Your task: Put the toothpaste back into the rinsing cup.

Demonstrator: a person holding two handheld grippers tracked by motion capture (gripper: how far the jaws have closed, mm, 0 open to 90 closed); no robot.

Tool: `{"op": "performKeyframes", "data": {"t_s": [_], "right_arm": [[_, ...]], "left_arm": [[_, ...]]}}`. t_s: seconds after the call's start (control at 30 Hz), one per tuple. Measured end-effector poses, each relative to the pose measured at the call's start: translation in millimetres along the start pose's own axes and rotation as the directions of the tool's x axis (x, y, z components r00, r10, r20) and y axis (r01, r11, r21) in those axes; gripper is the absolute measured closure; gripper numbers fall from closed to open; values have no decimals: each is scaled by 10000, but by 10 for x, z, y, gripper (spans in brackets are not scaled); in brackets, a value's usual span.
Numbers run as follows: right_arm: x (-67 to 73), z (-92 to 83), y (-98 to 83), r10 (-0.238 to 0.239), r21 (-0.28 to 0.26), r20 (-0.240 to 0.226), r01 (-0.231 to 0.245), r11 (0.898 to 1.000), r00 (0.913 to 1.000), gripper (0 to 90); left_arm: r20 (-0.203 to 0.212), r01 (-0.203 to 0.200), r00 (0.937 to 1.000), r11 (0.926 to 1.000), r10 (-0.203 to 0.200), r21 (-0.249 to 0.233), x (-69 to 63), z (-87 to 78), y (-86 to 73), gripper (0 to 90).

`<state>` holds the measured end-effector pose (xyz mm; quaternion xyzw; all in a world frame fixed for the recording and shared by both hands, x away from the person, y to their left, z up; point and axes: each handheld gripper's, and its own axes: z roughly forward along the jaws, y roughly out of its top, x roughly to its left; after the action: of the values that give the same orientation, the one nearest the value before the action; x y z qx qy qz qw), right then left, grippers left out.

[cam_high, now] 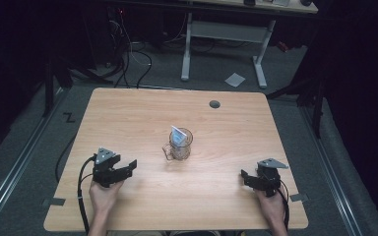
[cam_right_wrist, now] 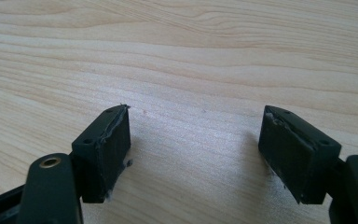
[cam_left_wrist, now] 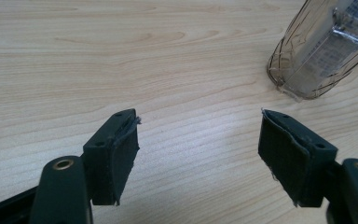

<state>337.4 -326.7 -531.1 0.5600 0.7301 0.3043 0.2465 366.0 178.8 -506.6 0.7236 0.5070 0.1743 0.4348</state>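
Observation:
A clear glass mug [cam_high: 180, 145] with a handle stands near the middle of the wooden table [cam_high: 128, 113], and a small blue-and-white packet [cam_high: 178, 135] sticks up out of it. In the left gripper view the mug [cam_left_wrist: 319, 51] sits at the upper right, with the packet [cam_left_wrist: 354, 18] seen through the glass. My left gripper [cam_high: 130, 166] rests low on the table to the mug's left, open, its jaws wide apart with bare wood between them [cam_left_wrist: 198, 140]. Near the table's front right, my right gripper [cam_high: 243, 176] is also open over bare wood [cam_right_wrist: 196, 140].
A round cable hole [cam_high: 214, 104] lies near the table's far edge. Beyond it stand a white-legged desk [cam_high: 226, 34] and loose cables on the floor [cam_high: 128, 59]. A sheet of paper [cam_high: 235, 79] lies on the carpet.

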Motion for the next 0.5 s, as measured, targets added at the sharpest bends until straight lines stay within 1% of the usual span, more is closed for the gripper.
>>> {"op": "performKeyframes", "data": {"t_s": [0.27,0.37,0.5], "right_arm": [[2,-1,0,24,8,4,-24,10000,10000,250],[2,-1,0,28,8,3,-28,10000,10000,250],[2,-1,0,27,8,5,-27,10000,10000,249]], "left_arm": [[-160,-54,9999,9997,58,244,-16,79,-69,289],[-406,-236,9989,9989,252,407,-38,116,-91,290],[-572,-439,9973,9975,470,549,-75,159,-109,291]]}}
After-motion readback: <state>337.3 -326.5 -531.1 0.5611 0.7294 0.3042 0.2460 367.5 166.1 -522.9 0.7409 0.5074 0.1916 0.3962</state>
